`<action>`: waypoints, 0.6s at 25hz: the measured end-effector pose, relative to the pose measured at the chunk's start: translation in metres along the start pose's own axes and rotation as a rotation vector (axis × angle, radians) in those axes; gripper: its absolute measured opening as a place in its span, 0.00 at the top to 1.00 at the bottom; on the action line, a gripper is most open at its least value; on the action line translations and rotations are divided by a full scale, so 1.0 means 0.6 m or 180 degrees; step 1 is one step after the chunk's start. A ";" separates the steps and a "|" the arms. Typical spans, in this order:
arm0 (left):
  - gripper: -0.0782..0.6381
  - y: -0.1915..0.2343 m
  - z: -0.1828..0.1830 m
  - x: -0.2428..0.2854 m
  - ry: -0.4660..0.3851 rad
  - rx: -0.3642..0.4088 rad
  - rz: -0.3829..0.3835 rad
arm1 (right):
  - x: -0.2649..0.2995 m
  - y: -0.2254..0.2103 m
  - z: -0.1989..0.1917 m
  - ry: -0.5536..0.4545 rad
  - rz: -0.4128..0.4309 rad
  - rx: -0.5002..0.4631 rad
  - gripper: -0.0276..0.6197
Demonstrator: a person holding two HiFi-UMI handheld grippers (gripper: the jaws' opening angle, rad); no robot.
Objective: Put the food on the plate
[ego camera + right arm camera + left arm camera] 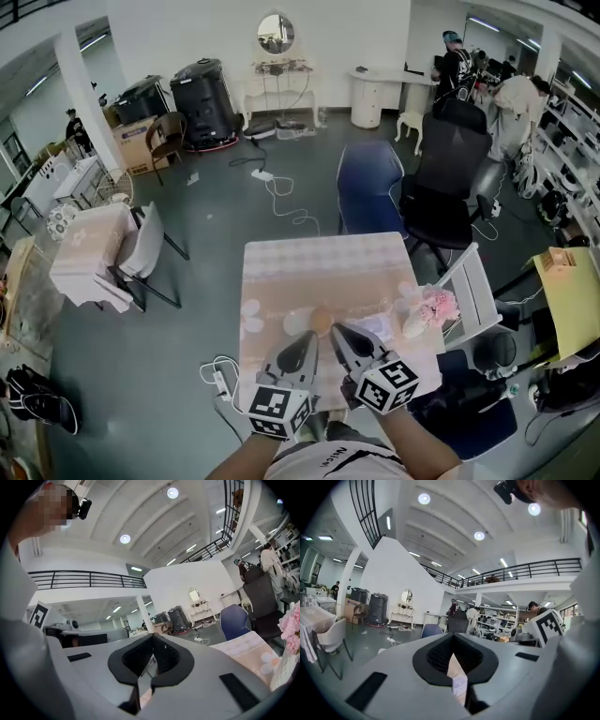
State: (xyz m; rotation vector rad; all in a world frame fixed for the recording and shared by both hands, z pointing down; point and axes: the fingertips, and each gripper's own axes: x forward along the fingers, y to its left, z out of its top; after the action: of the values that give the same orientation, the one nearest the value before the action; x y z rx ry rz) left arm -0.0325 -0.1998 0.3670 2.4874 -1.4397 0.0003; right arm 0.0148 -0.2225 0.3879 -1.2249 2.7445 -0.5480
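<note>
The round brown food [321,321] lies on the table [281,272], just beyond both tips and about equally near each. The left gripper [307,339] and right gripper [337,330] are each pressed together, empty.

The table [323,267] at the lower centre of the head view is covered with a pale pink and beige cloth, faintly checked and printed with white round motifs. The left gripper [311,337] and right gripper [335,329] are finished in light grey, with black jaw linings; their marker cubes [272,411] are patterned in black-and-white squares. A rounded item [322,320] just above them is coloured orange-brown. Pink flowers [437,305] are shown at centre right. A blue chair [368,187] and a black chair [450,169] are seen above, on a dull grey-green floor [206,234].
</note>
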 end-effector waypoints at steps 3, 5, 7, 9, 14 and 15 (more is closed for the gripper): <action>0.88 0.002 0.012 -0.004 -0.0045 0.0027 0.0042 | 0.001 0.006 0.008 0.0006 0.0028 -0.0044 0.93; 0.88 0.002 0.017 -0.006 -0.0072 0.0036 0.0061 | 0.001 0.008 0.012 0.0002 0.0037 -0.0074 0.93; 0.88 0.003 0.020 -0.007 -0.0092 0.0050 0.0080 | 0.003 0.010 0.019 -0.0019 0.0053 -0.0100 0.93; 0.88 0.004 0.022 -0.007 -0.0094 0.0060 0.0097 | 0.006 0.013 0.024 -0.0027 0.0069 -0.0118 0.93; 0.88 0.006 0.022 -0.006 -0.0079 0.0055 0.0134 | 0.007 0.016 0.024 -0.0005 0.0081 -0.0146 0.93; 0.88 0.007 0.021 -0.005 -0.0076 0.0055 0.0141 | 0.007 0.016 0.024 -0.0002 0.0082 -0.0154 0.93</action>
State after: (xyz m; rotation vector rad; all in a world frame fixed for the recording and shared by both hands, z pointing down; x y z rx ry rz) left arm -0.0392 -0.2019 0.3554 2.4766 -1.5106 -0.0086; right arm 0.0085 -0.2239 0.3713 -1.1976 2.7845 -0.4816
